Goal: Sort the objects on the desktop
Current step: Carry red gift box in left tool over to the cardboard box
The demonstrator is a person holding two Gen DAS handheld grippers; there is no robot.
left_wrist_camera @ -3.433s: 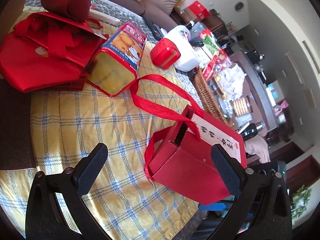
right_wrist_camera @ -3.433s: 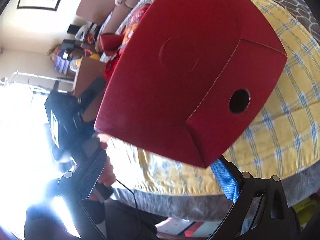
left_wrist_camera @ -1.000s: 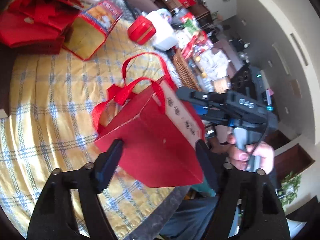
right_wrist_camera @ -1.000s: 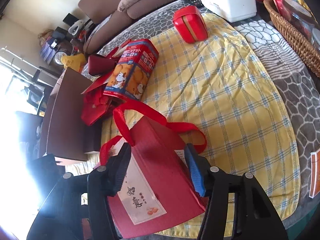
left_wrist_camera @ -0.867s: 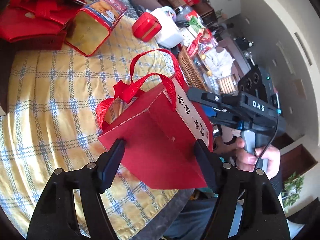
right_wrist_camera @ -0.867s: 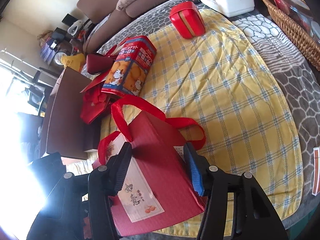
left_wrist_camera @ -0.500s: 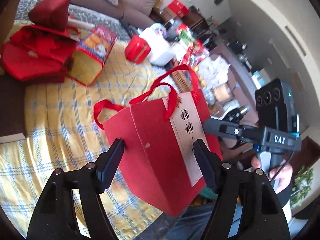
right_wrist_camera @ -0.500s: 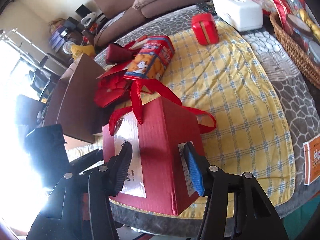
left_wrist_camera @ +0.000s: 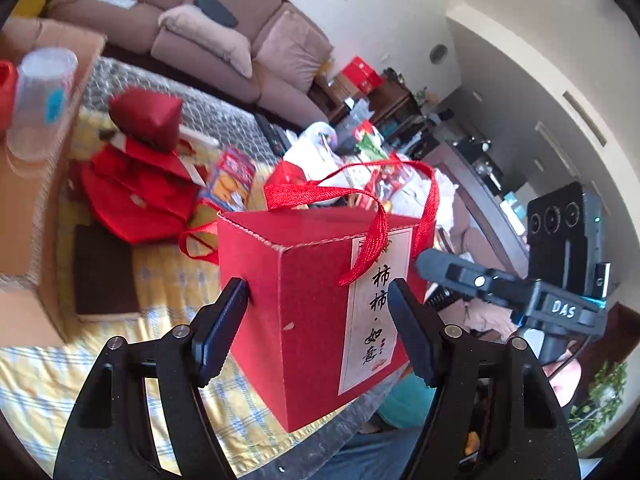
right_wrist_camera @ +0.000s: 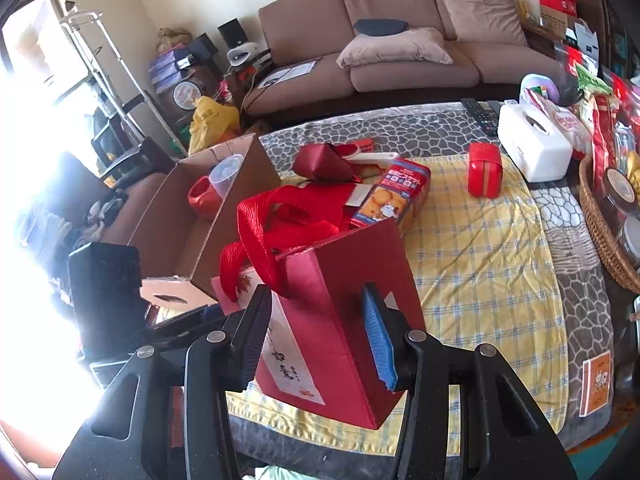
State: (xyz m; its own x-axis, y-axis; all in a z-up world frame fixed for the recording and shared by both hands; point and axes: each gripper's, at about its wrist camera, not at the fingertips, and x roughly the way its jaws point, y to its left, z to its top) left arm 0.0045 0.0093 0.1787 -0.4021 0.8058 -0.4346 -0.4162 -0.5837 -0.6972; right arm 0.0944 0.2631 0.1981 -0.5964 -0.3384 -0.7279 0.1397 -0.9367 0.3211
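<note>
A red paper gift bag (left_wrist_camera: 320, 308) with red ribbon handles and a white label of Chinese characters stands upright at the table's near edge. My left gripper (left_wrist_camera: 316, 312) is shut on its two sides. My right gripper (right_wrist_camera: 316, 332) is shut on the same bag (right_wrist_camera: 340, 320) from the other end. An open cardboard box (right_wrist_camera: 224, 216) holding a clear plastic cup (right_wrist_camera: 226, 174) and a red item stands on the left. A biscuit tin (right_wrist_camera: 394, 196), a small red box (right_wrist_camera: 485, 176) and a pile of red bags (left_wrist_camera: 136, 192) lie on the yellow checked cloth (right_wrist_camera: 480, 256).
A white tissue box (right_wrist_camera: 534, 148), a remote and snack packets sit at the far right. A wicker basket (right_wrist_camera: 600, 232) stands at the right edge. An orange card (right_wrist_camera: 596, 384) lies near the front right. A brown sofa is behind the table.
The bag has been turned from tilted to upright, still held by both grippers. The views have swung up, so the cardboard box and sofa show now.
</note>
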